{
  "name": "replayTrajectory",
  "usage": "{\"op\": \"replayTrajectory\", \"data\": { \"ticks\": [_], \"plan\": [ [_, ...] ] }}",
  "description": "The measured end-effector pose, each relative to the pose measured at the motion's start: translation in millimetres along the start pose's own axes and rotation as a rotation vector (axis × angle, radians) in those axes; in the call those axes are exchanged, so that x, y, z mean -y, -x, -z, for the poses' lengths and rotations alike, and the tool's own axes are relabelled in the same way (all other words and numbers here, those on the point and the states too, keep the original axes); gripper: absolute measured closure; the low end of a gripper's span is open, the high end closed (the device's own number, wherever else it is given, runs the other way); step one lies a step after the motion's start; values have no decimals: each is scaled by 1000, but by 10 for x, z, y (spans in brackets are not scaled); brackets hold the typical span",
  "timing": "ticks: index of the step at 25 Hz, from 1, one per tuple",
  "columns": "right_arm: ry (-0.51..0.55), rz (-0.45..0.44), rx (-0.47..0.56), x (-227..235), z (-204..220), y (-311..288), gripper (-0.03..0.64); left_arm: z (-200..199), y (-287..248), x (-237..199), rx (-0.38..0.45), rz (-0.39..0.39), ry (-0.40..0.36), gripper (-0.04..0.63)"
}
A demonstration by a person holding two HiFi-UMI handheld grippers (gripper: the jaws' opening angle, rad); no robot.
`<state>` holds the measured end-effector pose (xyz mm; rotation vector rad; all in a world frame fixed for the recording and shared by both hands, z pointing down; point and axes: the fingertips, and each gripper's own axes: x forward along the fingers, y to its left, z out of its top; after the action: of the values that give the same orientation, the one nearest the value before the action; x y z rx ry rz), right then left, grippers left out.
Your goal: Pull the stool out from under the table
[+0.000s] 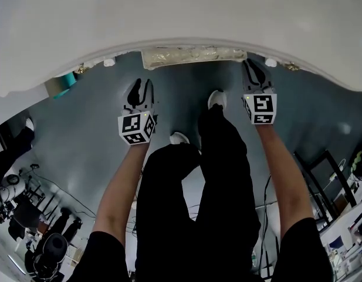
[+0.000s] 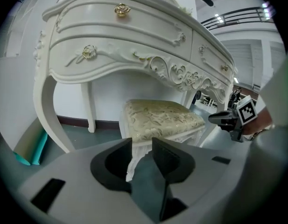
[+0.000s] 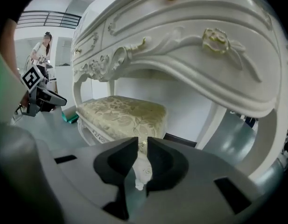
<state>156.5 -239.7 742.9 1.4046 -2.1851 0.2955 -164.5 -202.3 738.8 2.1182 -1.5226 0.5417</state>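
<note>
The stool (image 1: pixel 192 56) has a cream floral cushion and white carved legs, and it stands tucked under the white ornate table (image 1: pixel 169 16), with only its front edge showing from above. My left gripper (image 1: pixel 141 91) hovers over the floor, short of the stool's left side. In the left gripper view its jaws (image 2: pixel 142 148) stand apart, and the stool (image 2: pixel 162 118) lies beyond them. My right gripper (image 1: pixel 255 69) is close to the stool's right corner. Its jaws (image 3: pixel 142 148) leave a narrow gap, and through it shows a white leg of the stool (image 3: pixel 122 115).
A teal roll (image 1: pixel 66 86) leans by the table's left leg. The person's legs and white shoes (image 1: pixel 216 98) stand between the two grippers. Stands and cables crowd the lower left (image 1: pixel 28 204). Dark racks (image 1: pixel 327 175) stand at the right. Another person (image 3: pixel 41 50) is far behind.
</note>
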Motion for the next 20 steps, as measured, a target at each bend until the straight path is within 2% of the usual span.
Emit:
{"op": "replayTrajectory", "data": {
  "ticks": [2, 8, 13, 20],
  "plan": [
    [-6, -5, -12, 41, 84, -27, 508, 65, -86, 43, -11, 24, -3, 443],
    [-26, -30, -96, 57, 390, -75, 424, 284, -290, 138, -73, 77, -66, 388],
    [-49, -33, -137, 158, 569, -208, 399, 332, -499, 132, -116, 74, -172, 351],
    [-75, -76, -134, 165, 695, -332, 394, 501, -742, 162, -161, 86, -158, 314]
  ]
}}
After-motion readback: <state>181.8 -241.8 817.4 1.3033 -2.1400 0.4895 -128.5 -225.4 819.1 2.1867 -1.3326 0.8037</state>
